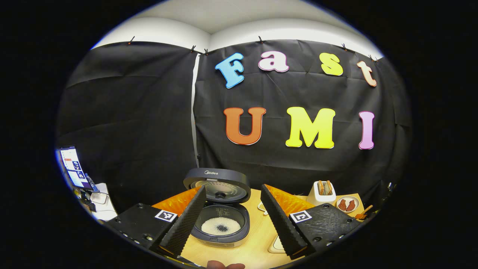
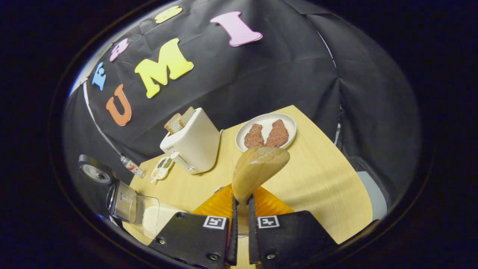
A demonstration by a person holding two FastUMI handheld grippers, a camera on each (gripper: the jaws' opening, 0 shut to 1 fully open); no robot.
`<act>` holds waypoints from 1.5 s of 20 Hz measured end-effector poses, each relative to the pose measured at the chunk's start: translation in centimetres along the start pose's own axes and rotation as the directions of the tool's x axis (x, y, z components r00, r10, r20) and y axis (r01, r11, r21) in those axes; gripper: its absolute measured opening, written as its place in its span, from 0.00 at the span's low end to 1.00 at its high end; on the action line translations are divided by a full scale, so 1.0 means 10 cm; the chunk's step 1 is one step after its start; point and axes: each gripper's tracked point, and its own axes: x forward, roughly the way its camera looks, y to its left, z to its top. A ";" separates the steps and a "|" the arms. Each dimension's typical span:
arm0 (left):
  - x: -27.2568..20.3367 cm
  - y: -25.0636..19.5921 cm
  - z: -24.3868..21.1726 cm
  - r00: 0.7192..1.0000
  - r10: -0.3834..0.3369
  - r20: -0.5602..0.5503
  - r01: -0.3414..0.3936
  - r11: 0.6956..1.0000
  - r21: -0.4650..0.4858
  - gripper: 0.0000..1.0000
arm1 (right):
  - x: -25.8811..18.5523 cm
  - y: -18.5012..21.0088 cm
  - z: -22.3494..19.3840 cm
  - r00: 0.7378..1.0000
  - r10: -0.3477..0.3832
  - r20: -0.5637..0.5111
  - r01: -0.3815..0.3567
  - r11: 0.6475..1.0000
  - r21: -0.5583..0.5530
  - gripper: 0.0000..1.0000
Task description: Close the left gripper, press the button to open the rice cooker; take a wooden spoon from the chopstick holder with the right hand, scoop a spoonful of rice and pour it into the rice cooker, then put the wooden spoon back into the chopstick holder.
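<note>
While the rice cooker (image 1: pixel 220 209) stands open at the middle of the wooden table (image 2: pixel 317 179), lid tipped back and a shallow patch of rice lying in the pot, the left gripper (image 1: pixel 231 218) is held spread wide, one finger to each side of the cooker in its own view and nothing between them. Over on the right, the wooden spoon (image 2: pixel 257 170) is pinched by its handle between the closed fingers of the right gripper (image 2: pixel 241 224), bowl upward and tilted towards the far plate (image 2: pixel 287 121) with its two pieces of meat. No rice can be made out in the bowl from this angle (only its rounded back is presented).

The risks, as judged from here: the grip sits low on the handle, so the spoon could swivel between the pads once it is loaded or knocked. A clear container (image 2: pixel 143 216) with what looks like white rice is seen near and to the left of the gripper, the white toaster (image 2: pixel 192 144) farther off behind it; if the spoon is swung across carelessly, either could be clipped. Should the spoon be carried tilted as it is now, grains could be shed onto the table short of the pot. The chopstick holder cannot be placed with confidence, so the return could be misjudged.
</note>
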 end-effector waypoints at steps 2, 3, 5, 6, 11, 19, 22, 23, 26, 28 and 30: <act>0.07 -0.03 0.04 1.000 -0.016 0.015 0.016 1.000 -0.002 0.94 | -0.05 0.09 0.04 1.000 0.011 0.002 -0.011 1.000 0.011 0.16; 0.07 -0.02 0.05 0.999 -0.027 0.023 0.026 1.000 0.003 0.94 | -0.09 0.11 0.08 1.000 0.003 0.016 -0.003 1.000 0.004 0.14; 0.09 0.04 0.03 0.999 -0.039 0.026 0.038 0.999 0.019 0.94 | -0.18 0.19 0.18 0.999 -0.013 0.047 0.014 1.000 -0.015 0.12; 0.10 0.07 0.03 0.998 -0.048 0.028 0.047 0.998 0.029 0.95 | -0.23 0.23 0.26 0.998 -0.023 0.066 0.025 0.999 -0.024 0.12; 0.09 0.29 -0.03 0.994 -0.088 0.060 0.080 0.988 0.129 0.95 | -0.55 0.63 0.56 0.988 -0.057 0.145 0.071 0.993 -0.095 0.12; 0.00 0.64 -0.25 0.982 -0.166 0.088 0.139 0.957 0.253 0.96 | -0.98 1.99 0.58 0.984 0.056 0.170 -0.023 0.982 -0.190 0.12; -0.07 0.80 -0.32 0.981 -0.173 0.086 0.147 0.959 0.243 0.96 | -0.91 2.45 0.30 0.987 0.095 0.126 -0.064 0.972 -0.228 0.12; -0.11 0.83 -0.35 0.981 -0.177 0.081 0.154 0.961 0.228 0.95 | -0.84 2.54 0.17 0.990 0.096 0.107 -0.068 0.967 -0.244 0.12; -0.17 0.97 -0.40 0.984 -0.165 0.073 0.148 0.968 0.202 0.96 | -0.64 2.66 -0.24 0.996 0.071 0.049 -0.053 0.950 -0.307 0.12; -0.18 1.10 -0.46 0.987 -0.148 0.065 0.132 0.970 0.206 0.96 | -0.43 2.60 -0.52 0.999 0.026 0.021 -0.016 0.930 -0.367 0.12; -0.22 1.17 -0.49 0.988 -0.141 0.057 0.126 0.969 0.213 0.96 | -0.25 2.46 -0.77 1.000 -0.029 -0.008 0.023 0.906 -0.422 0.12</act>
